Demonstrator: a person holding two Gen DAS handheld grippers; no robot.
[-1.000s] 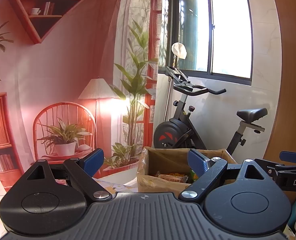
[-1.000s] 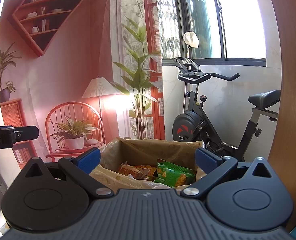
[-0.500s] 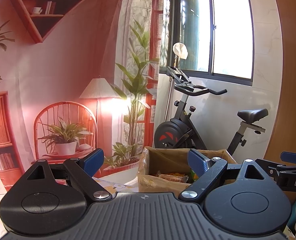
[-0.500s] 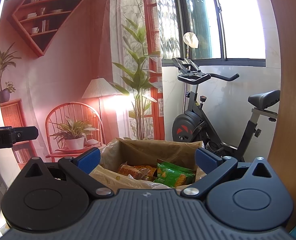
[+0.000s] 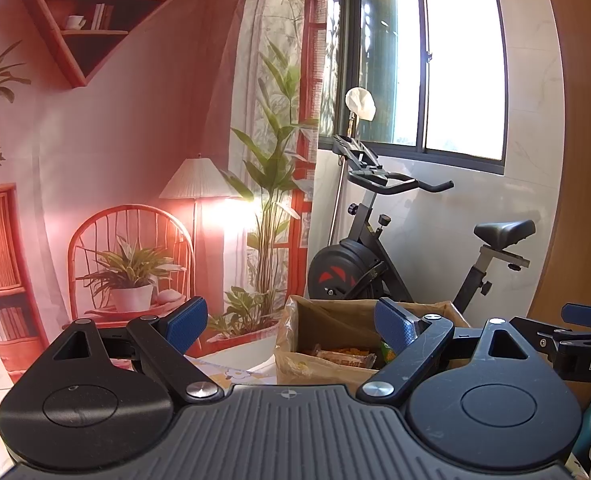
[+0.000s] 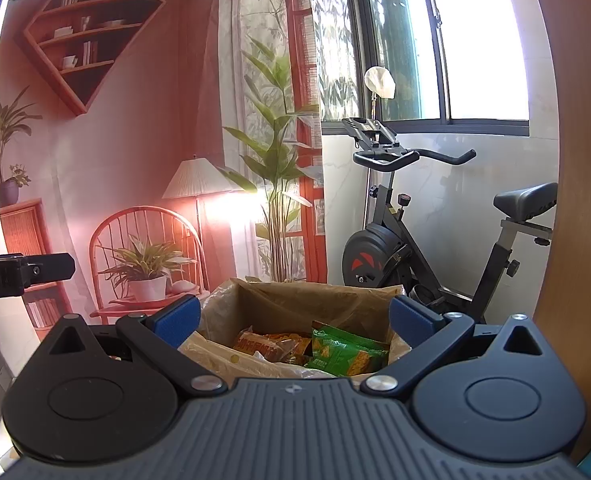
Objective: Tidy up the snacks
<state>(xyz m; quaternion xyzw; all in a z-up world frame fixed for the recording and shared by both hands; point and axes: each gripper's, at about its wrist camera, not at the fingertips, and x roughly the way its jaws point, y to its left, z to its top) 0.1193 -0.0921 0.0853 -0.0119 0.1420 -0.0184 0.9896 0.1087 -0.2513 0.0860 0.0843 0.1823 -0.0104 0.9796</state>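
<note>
- Cardboard box (image 6: pixel 311 308), plastic-lined, open-topped, straight ahead of right tongs (image 6: pixel 291 320), probably near the worktop's far edge.
- Both pairs spread wide, gripping nothing; left tongs (image 5: pixel 291 322) off toward the box's left side.
- Green snack packet (image 6: pixel 347 350) and orange packet (image 6: pixel 271 344) inside, touching.
- Best lowered steeply, clear of the liner, pinching one packet's edge.

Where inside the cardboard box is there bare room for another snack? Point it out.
Brown cardboard box: its near half is crowded, the green snack packet on the right touching the orange-brown snack packet on the left. The far brown paper liner above them is bare. The box floor is hidden.
</note>
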